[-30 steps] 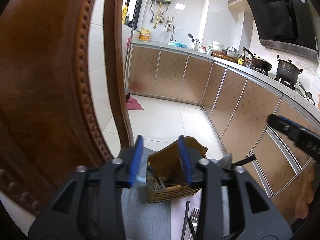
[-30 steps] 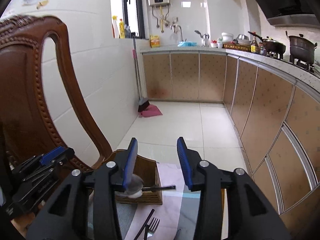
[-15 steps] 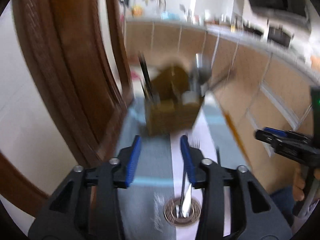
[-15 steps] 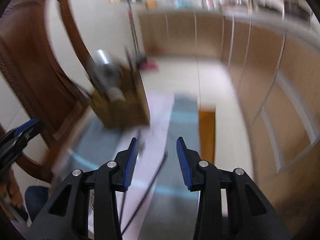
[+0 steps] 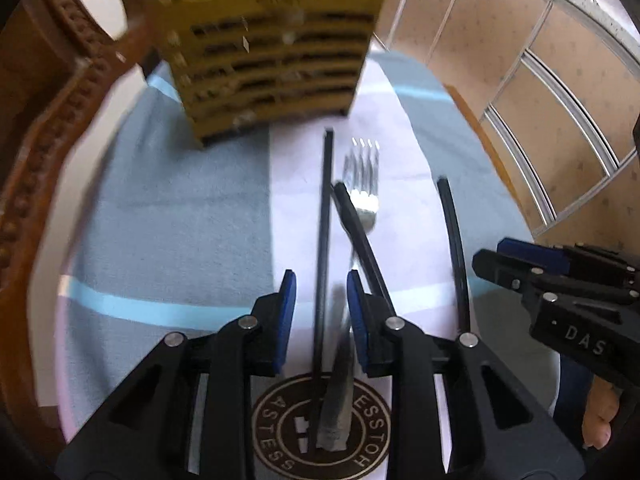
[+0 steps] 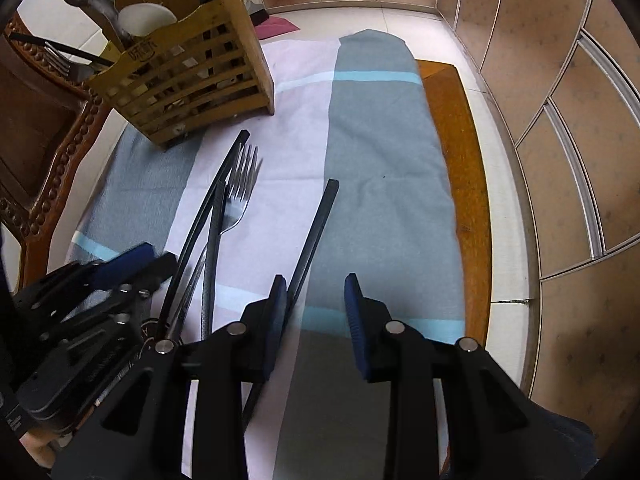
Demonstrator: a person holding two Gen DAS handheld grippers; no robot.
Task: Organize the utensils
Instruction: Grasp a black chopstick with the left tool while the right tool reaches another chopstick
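Left wrist: claw lower, narrower.

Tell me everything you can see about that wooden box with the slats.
The wooden box looks like bamboo, yellow-brown, with horizontal slatted sides and a taller back wall. A label is printed on its front rim. It stands upright at the far end of the striped cloth, beside a carved chair. A metal ladle, a white spoon and dark handles stick out of it.
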